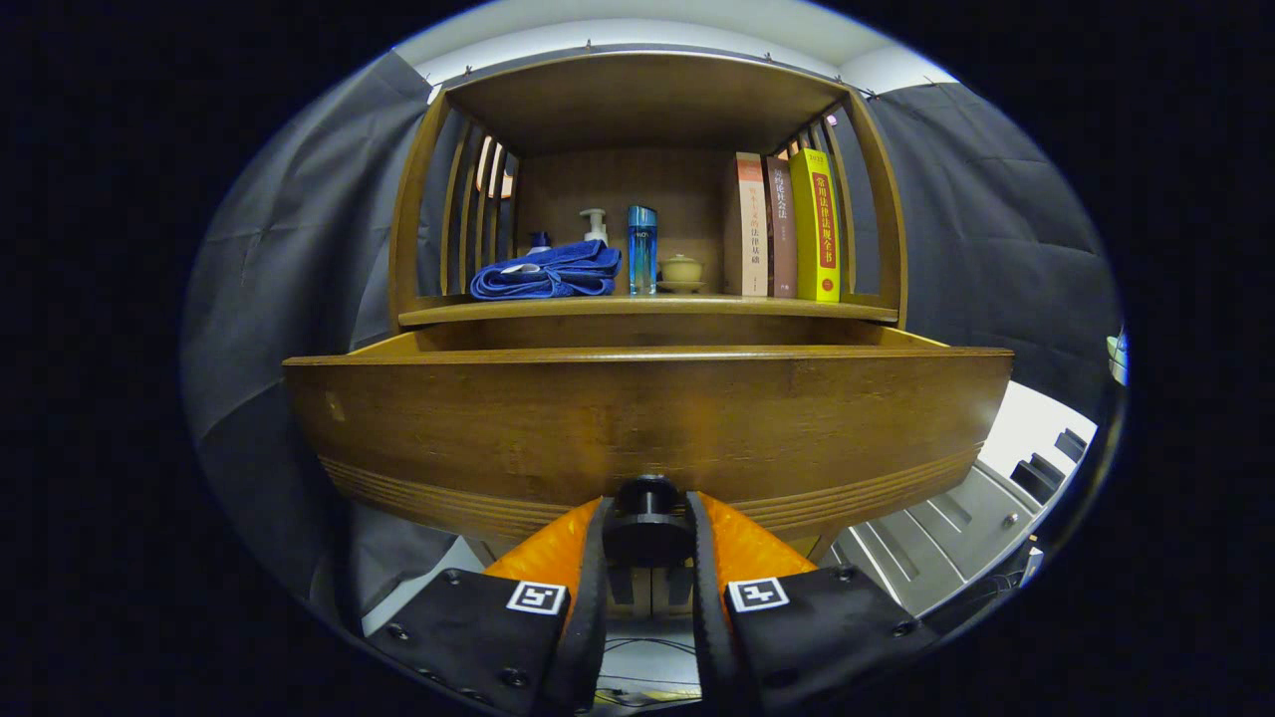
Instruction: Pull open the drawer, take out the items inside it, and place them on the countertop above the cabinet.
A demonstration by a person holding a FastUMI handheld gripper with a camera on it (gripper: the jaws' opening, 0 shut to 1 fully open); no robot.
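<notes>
Two fingers: my gripper (647,538) is clamped on the dark round knob (647,513), one finger pressing each side of it, so it's narrow and holding on.
Drawer: the drawer (647,428) is pulled out toward me, its wide wooden front right ahead of the fingers with the knob low in the middle. Can't see what's inside, the front hides it.
Countertop: the countertop (647,311) sits just above and behind the open drawer.
On it, left: a folded blue towel (548,274), with a pump bottle (595,225) behind it.
On it, middle: a tall blue bottle (642,249) just beside the towel, then a small lidded cup (681,270).
On it, right: three upright books (787,227), the yellow one outermost.
Around: slatted sides and a wooden top over the shelf space.
</notes>
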